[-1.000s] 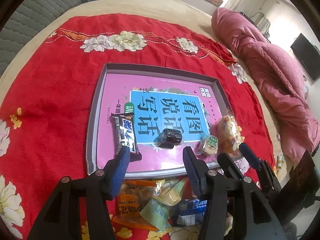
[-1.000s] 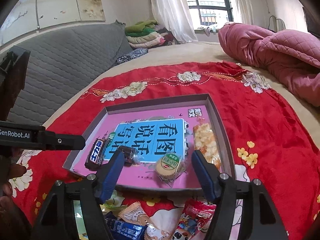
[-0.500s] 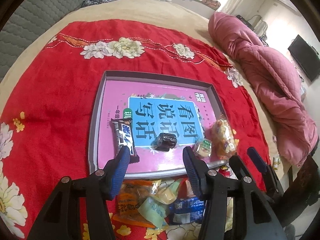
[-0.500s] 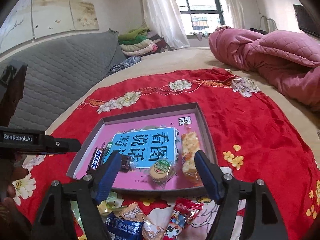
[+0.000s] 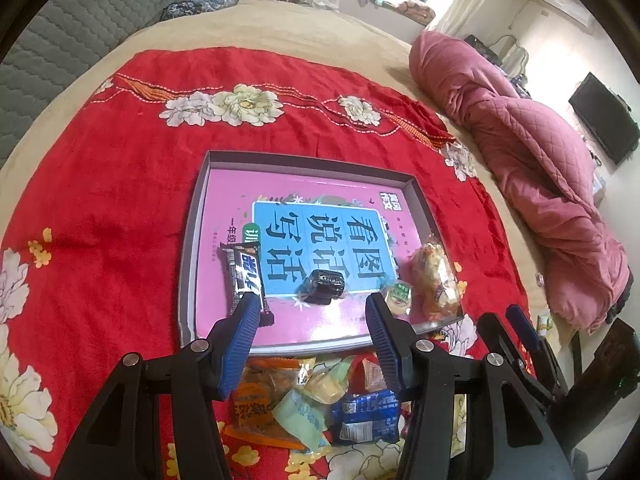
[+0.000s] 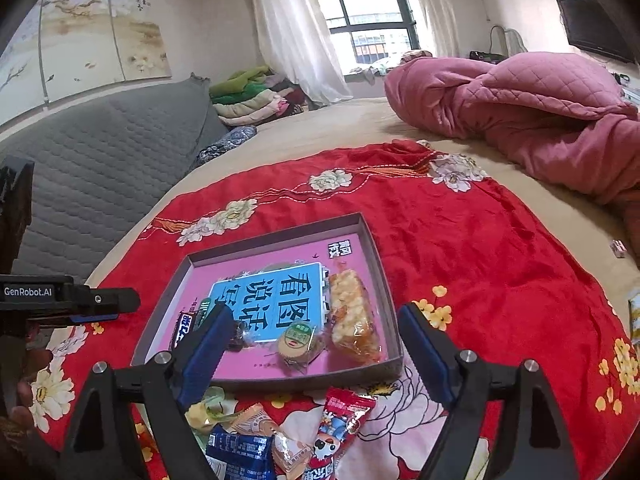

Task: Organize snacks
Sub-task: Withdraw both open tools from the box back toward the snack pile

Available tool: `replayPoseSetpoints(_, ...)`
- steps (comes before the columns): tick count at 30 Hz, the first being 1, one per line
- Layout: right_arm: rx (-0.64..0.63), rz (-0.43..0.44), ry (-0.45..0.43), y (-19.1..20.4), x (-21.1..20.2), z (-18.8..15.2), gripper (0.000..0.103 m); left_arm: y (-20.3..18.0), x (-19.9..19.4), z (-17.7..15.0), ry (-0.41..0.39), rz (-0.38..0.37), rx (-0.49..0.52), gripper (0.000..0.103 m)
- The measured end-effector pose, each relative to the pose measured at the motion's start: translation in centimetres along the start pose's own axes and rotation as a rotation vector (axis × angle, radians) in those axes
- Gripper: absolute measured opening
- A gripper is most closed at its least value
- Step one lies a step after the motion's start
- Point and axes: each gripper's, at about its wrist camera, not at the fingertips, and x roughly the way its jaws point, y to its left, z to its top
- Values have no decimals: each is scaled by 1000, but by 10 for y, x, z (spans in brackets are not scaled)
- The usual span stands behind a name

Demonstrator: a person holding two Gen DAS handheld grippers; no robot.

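Left wrist view: the left tool (image 5: 310, 304) hangs over the near rim of the shallow tray (image 5: 192, 240), jaws partly apart with nothing between them. In the tray lie a dark chocolate bar (image 5: 245, 272), a black wrapped candy (image 5: 325, 280), a round green-labelled biscuit (image 5: 398, 295) and a clear-wrapped rice cracker (image 5: 436, 280). Loose snacks (image 5: 312, 400) are heaped on the red blanket (image 5: 100, 184) just before the tray.

Right wrist view: the right tool (image 6: 316, 326) is wide and its jaws are opening, empty, above the tray's near edge. A red packet (image 6: 340, 420) and a blue packet (image 6: 236, 456) lie below on the blanket.
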Motion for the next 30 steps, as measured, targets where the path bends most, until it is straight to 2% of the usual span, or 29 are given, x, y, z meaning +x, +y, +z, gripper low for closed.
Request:
replayPoseSetpoints(16,27,-25,-13,0,-24,-2,87,22,-9,-10,9,6,-31,57)
replayPoseSetpoints(30,6,-49,12,7,-34,-11,88,42,-25,-24,-2,22,-59,57)
